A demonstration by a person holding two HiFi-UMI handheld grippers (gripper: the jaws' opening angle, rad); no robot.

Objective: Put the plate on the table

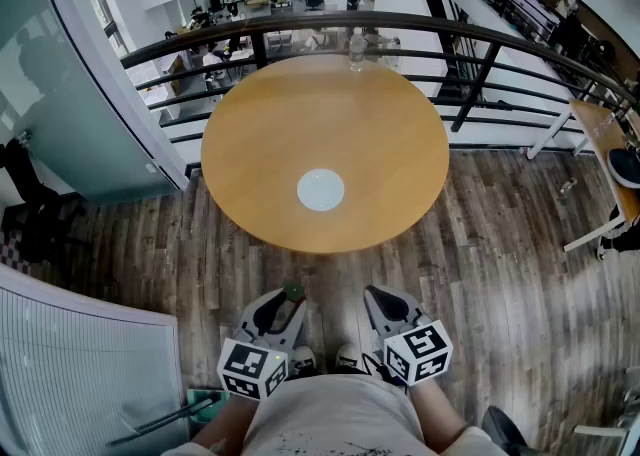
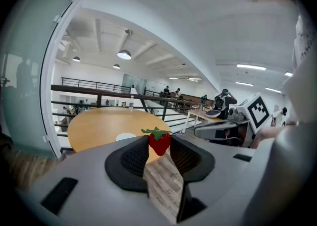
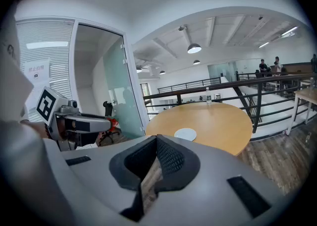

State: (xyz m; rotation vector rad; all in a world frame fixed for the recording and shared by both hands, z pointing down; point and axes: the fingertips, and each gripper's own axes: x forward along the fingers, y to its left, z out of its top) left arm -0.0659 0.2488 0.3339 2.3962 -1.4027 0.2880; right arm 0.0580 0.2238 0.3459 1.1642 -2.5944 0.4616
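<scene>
- Head view: the small white round plate (image 1: 320, 189) lies flat on the round wooden table (image 1: 300, 109), a little below the tabletop's centre. Both tools sit at the bottom of the frame, off the table and well apart from the plate. The left gripper (image 1: 288, 296) is lower left of the plate and the right gripper (image 1: 375, 294) lower right. Only this view shows both tools over the grey-brown wood-plank floor (image 1: 490, 244). A clear bottle (image 1: 357, 47) stands at the table's upper edge, by the dark metal railing (image 1: 480, 34).
- Left gripper view: here, unlike from above, the grip is plain. The jaws stand fairly wide, their tips pinching a red strawberry (image 2: 159, 142) with green leaves (a mere speck in the head view). The plate (image 2: 125, 136) shows just left of the strawberry in the frame, beyond the jaws on the tabletop and untouched. At centre right, the right gripper (image 2: 198, 130) points left with its black-and-white marker cube (image 2: 258, 111).
- Right gripper view: this tool's jaws meet at the tips and hold nothing, with floor showing through the gap behind them. The plate (image 3: 185, 134) lies just upper right of the tips, out on the table. At centre left, the left gripper (image 3: 106, 123) carries the strawberry (image 3: 113, 122) at its end.
</scene>
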